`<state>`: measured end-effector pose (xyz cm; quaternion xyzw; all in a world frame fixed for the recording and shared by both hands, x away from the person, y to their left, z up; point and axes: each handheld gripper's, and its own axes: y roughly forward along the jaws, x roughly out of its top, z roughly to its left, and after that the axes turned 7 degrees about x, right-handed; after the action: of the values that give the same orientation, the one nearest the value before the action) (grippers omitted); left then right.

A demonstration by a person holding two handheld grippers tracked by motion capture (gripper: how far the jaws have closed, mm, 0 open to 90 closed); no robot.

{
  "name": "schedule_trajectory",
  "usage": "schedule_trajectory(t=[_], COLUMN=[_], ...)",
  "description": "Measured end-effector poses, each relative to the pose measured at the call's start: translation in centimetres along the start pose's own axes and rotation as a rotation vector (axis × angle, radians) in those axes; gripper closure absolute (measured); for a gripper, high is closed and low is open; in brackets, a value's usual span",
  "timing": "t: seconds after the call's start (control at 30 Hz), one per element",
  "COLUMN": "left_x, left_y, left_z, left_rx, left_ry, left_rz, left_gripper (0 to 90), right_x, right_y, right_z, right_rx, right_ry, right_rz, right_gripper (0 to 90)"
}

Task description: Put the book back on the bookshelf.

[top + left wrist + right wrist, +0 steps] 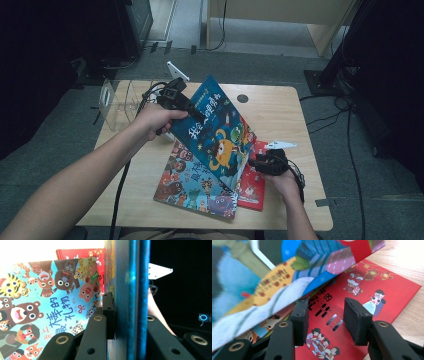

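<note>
Dark-blue picture book with an orange monster cover (222, 132) is clamped at its upper edge by the left tool (196, 112), tilted above the light-blue animal book (192, 186) and red festival book (253, 182) on the wooden tabletop (280, 107). Right tool (325, 320) is half-open, apparently empty. Lift should be kept slow, the lower edge supported.

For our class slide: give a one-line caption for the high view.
Left gripper lifts a dark blue picture book off two books on the wooden table.
</note>
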<state>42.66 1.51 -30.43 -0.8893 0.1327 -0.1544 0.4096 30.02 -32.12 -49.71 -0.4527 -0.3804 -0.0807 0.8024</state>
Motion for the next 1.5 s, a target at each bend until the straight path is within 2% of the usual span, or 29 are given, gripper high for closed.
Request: schedule_trajectory(t=[0.13,0.23,0.3,0.57,0.77,1.2,1.5], left_x=[0.0,0.0,0.0,0.0,0.1,-0.1,-0.3], left_y=[-0.9,-1.5,-1.8,-3.1,-4.0,-5.3,-6.1], left_z=[0.1,0.4,0.6,1.3,1.8,3.0,3.8], left_rx=[-0.012,-0.015,-0.017,-0.065,-0.070,-0.067,-0.095], left_ry=[0.011,-0.004,-0.020,-0.047,-0.066,-0.098,-0.137], left_rz=[-0.026,-0.037,-0.039,-0.069,-0.090,-0.095,-0.093], left_gripper=[83.6,83.7,83.6,83.2,82.8,83.0,82.4], right_x=[0.0,0.0,0.0,0.0,0.0,0.0,-0.1], right_y=[0.2,0.5,0.7,0.8,0.8,0.9,0.8], right_z=[0.3,0.5,0.6,0.7,0.7,0.7,0.8], right_rx=[0.008,0.026,0.038,0.045,0.045,0.044,0.043], right_ry=[-0.020,-0.019,-0.026,-0.024,-0.028,-0.035,-0.037], right_rz=[0.014,0.015,0.022,0.023,0.020,0.013,0.014], right_gripper=[60.8,63.0,60.0,57.3,56.7,56.8,57.0])
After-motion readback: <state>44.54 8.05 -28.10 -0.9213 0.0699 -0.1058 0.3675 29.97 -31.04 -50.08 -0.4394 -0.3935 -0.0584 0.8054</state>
